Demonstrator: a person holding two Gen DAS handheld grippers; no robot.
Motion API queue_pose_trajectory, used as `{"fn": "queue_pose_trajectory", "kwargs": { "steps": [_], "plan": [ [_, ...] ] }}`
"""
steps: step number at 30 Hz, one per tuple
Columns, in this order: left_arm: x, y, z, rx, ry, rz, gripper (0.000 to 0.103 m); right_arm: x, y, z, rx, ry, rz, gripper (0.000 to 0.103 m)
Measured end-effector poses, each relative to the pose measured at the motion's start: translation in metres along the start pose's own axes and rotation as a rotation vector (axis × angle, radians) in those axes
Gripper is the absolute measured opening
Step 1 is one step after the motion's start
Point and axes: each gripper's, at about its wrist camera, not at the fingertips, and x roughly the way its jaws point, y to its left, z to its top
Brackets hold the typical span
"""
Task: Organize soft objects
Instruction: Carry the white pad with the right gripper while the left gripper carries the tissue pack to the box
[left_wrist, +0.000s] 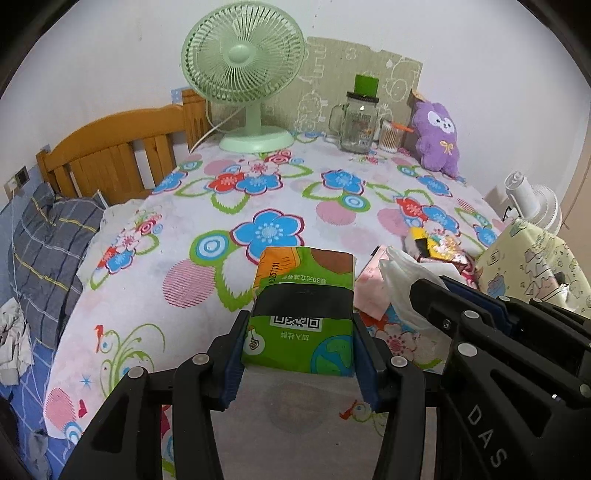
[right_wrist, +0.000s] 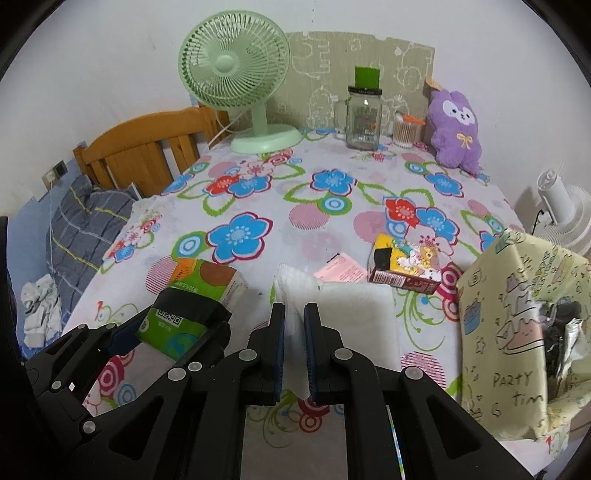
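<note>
My left gripper (left_wrist: 299, 332) is shut on a green tissue pack (left_wrist: 303, 295) with a black band and a QR code, over the flowered tablecloth. The pack also shows in the right wrist view (right_wrist: 192, 302) at the lower left, between the left gripper's fingers. My right gripper (right_wrist: 294, 332) is shut on a white soft foam sheet (right_wrist: 340, 306) that lies ahead of it on the table. A purple plush toy (right_wrist: 456, 125) sits upright at the back right, also in the left wrist view (left_wrist: 436, 136).
A green fan (right_wrist: 236, 74), a glass jar (right_wrist: 364, 118) and a cotton-swab cup (right_wrist: 404, 131) stand at the back. A pale yellow printed fabric bin (right_wrist: 517, 332) stands at the right. Small boxes (right_wrist: 406, 266) and a pink paper (right_wrist: 341, 271) lie mid-table. A bed lies left.
</note>
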Motion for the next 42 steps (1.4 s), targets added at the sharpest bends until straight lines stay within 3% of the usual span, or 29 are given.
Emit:
{"fn": "queue_pose_trajectory", "kwargs": {
  "steps": [23,27,42],
  "plan": [
    [-0.061,-0.035,0.014,0.06,-0.101,-0.008,0.053,-0.071,-0.018,0.007,0.001,-0.107,0.027,0.012],
    [-0.068,-0.045,0.015,0.074,-0.114,0.032,0.053,-0.08,-0.026,0.007,0.008,-0.115,0.021,0.012],
    [-0.078,-0.085,0.022,0.091,-0.143,-0.015,0.053,-0.105,-0.063,0.009,0.009,-0.149,0.004,0.012]
  ]
}}
